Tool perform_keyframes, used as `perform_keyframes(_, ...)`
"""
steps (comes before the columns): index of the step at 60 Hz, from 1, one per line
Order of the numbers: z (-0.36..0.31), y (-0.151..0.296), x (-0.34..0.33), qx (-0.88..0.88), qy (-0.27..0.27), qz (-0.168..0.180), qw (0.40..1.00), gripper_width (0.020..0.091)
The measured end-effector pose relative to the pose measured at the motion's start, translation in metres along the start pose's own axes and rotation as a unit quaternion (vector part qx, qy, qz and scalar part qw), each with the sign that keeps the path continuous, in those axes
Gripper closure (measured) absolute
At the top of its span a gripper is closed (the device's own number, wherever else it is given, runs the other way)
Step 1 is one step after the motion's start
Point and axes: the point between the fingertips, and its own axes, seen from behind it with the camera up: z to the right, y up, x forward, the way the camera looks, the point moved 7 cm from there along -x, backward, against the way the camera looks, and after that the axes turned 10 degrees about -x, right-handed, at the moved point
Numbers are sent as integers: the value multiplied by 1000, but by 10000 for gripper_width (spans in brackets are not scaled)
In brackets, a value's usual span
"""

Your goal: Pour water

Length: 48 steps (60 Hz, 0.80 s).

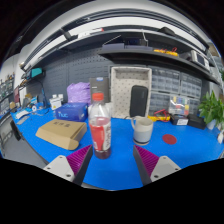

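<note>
A clear plastic bottle point(100, 125) with a red label and white cap stands upright on the blue table point(185, 145), just ahead of my left finger. To its right, a little farther off, sits a white cup point(143, 129). My gripper point(113, 160) is open, its purple pads point(81, 158) wide apart, and nothing lies between them. The bottle's base is close to the left pad but apart from it.
A cardboard box point(61, 133) lies left of the bottle, with a blue box point(72, 111) behind it. A red disc point(169, 139) rests right of the cup. Behind stand a white rack point(130, 92), shelves with bins and a green plant point(212, 108).
</note>
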Motion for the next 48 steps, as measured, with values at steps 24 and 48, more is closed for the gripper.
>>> perform_keyframes(24, -38, 17, 87, 5, -12, 15, 1000, 279)
perform_keyframes(48, -33, 25, 139, 11, -27, 92, 995, 631)
